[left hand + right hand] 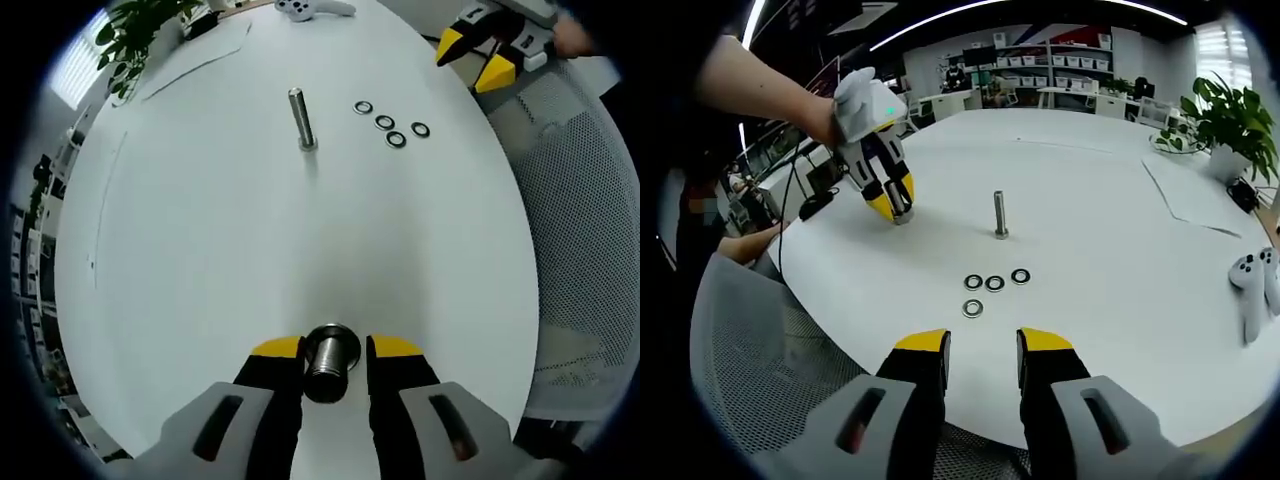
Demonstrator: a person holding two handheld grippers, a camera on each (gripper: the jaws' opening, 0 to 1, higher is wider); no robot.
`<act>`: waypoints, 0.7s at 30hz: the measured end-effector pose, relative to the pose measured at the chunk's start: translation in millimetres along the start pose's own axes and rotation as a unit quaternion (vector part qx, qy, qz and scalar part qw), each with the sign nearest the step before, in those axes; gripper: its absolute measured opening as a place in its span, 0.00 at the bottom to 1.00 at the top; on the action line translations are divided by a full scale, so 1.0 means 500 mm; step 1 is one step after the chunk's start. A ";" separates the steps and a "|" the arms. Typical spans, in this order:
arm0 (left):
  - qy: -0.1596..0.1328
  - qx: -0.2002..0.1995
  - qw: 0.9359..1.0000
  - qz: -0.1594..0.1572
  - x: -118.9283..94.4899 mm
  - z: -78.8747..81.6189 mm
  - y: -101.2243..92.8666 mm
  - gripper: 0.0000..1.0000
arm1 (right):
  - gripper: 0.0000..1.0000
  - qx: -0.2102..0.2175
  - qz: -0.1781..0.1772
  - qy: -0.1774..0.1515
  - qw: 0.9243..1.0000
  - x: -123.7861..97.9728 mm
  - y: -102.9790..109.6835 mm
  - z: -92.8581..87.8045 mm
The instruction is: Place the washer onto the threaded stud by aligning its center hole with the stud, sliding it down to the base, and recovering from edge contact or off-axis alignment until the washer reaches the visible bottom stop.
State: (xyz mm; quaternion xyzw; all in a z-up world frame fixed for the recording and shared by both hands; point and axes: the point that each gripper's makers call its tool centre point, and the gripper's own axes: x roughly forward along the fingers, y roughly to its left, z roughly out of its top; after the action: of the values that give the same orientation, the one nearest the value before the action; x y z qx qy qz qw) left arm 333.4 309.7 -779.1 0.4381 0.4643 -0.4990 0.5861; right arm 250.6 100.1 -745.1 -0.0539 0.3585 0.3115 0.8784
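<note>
Left gripper clenched a metal cylinder; right gripper was released, off the table edge. Risk: washers untouched, stud could tip on off-axis contact.

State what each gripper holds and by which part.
Left gripper fingers clamp a short grey metal cylinder by its sides. Right gripper is open, holding nothing.

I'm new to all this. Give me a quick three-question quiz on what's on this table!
1. How many small dark metal washers lie on the white round table?
2. True or false: a washer already sits on the upright threaded steel stud.
3. What does the left gripper hold: A) a washer, B) a short silver metal cylinder, C) nothing?

Key: 1. Four. 2. False; all lie loose beside it. 3. B; the right gripper is open.
</note>
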 end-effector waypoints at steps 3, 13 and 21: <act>-0.006 -0.007 1.000 0.005 -0.005 0.004 0.004 0.24 | 0.30 0.000 -0.001 0.000 1.000 0.000 0.000 0.000; -0.049 -0.022 0.998 0.026 -0.035 0.068 0.014 0.25 | 0.30 -0.001 -0.001 -0.002 1.000 0.000 -0.001 0.001; -0.074 -0.011 0.997 0.029 -0.047 0.143 -0.002 0.25 | 0.30 0.003 -0.001 -0.001 1.000 -0.001 -0.001 0.001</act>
State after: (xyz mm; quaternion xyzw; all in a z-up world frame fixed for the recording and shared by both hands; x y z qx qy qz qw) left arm 338.6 244.1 -742.9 0.4069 0.4124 -0.5074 0.6379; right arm 251.1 99.7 -744.5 -0.0516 0.3579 0.3093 0.8795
